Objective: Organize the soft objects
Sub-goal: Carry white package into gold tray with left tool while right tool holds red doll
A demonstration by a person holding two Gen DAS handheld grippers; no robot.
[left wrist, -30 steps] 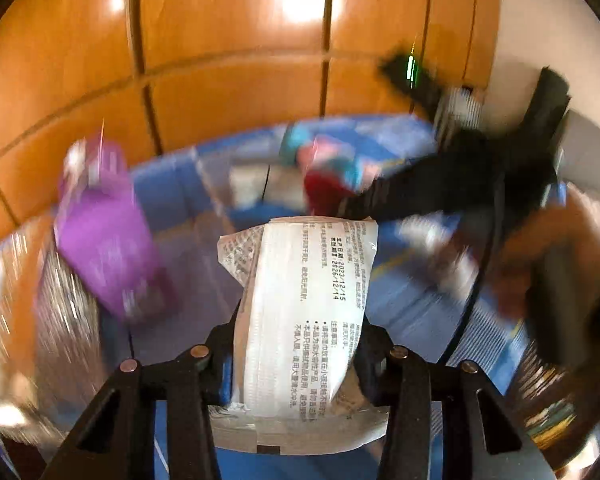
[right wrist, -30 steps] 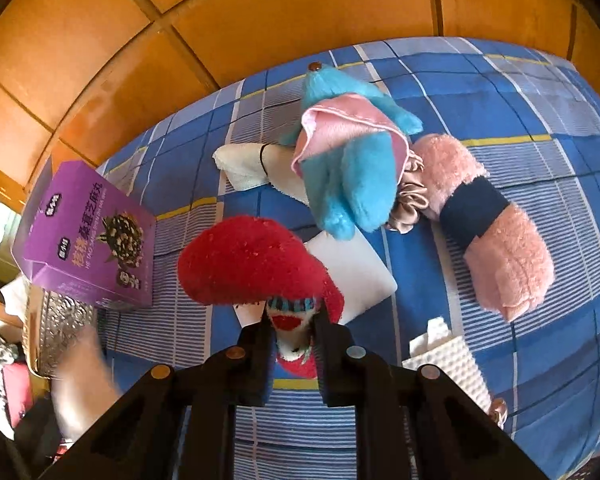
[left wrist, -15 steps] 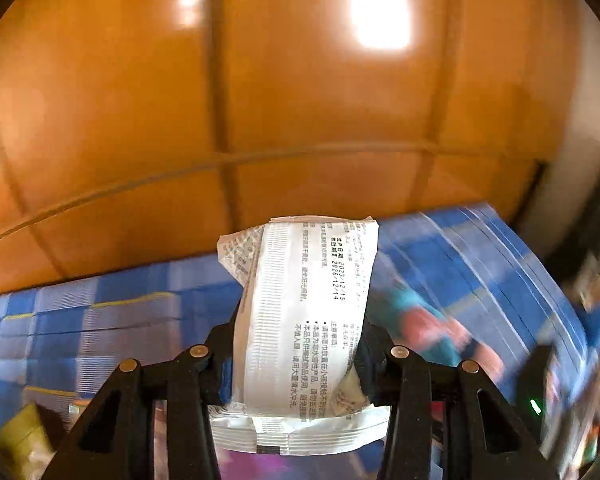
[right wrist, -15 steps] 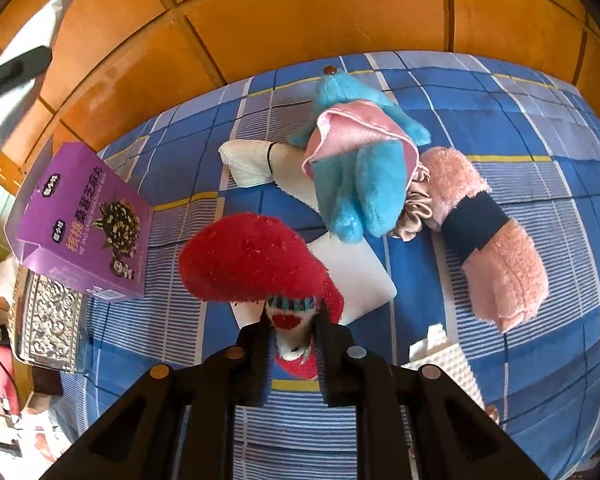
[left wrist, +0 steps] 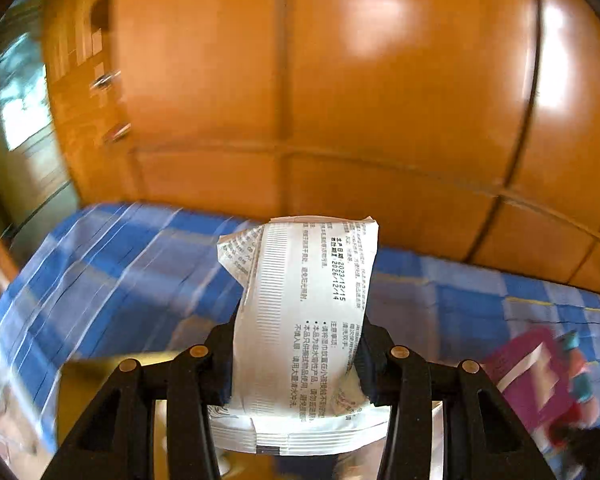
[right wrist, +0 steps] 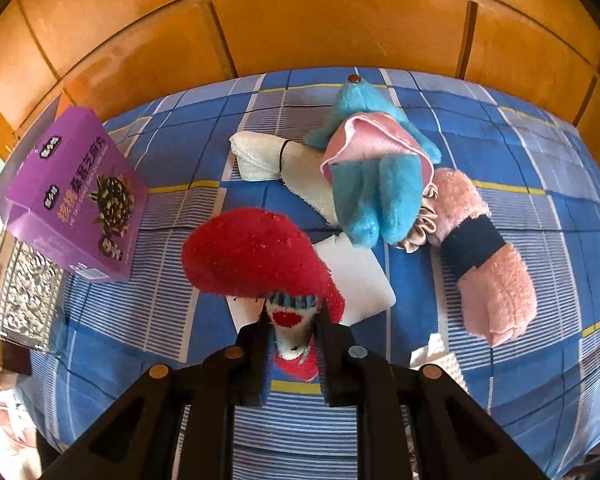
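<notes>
My left gripper (left wrist: pixel 298 354) is shut on a white printed packet (left wrist: pixel 304 312) and holds it upright above the blue checked cloth (left wrist: pixel 120 264). My right gripper (right wrist: pixel 292 336) is shut on a red knitted sock (right wrist: pixel 256 256), its fluffy red part bulging ahead of the fingers, just above the cloth (right wrist: pixel 180 312). Ahead lie a blue and pink plush toy (right wrist: pixel 376 168), a pink fluffy roll with a dark band (right wrist: pixel 480 248), a white rolled cloth (right wrist: pixel 268 156) and a white flat pad (right wrist: pixel 360 276).
A purple box (right wrist: pixel 72 196) stands at the left, also blurred in the left wrist view (left wrist: pixel 536 372). A patterned metallic tray (right wrist: pixel 20 300) sits at the cloth's left edge. Orange wood panels (right wrist: pixel 320 20) back the surface. White foam (right wrist: pixel 440 360) lies front right.
My left gripper has swung further left with the packet; the purple box now shows at its right. My right gripper has held still with the sock.
</notes>
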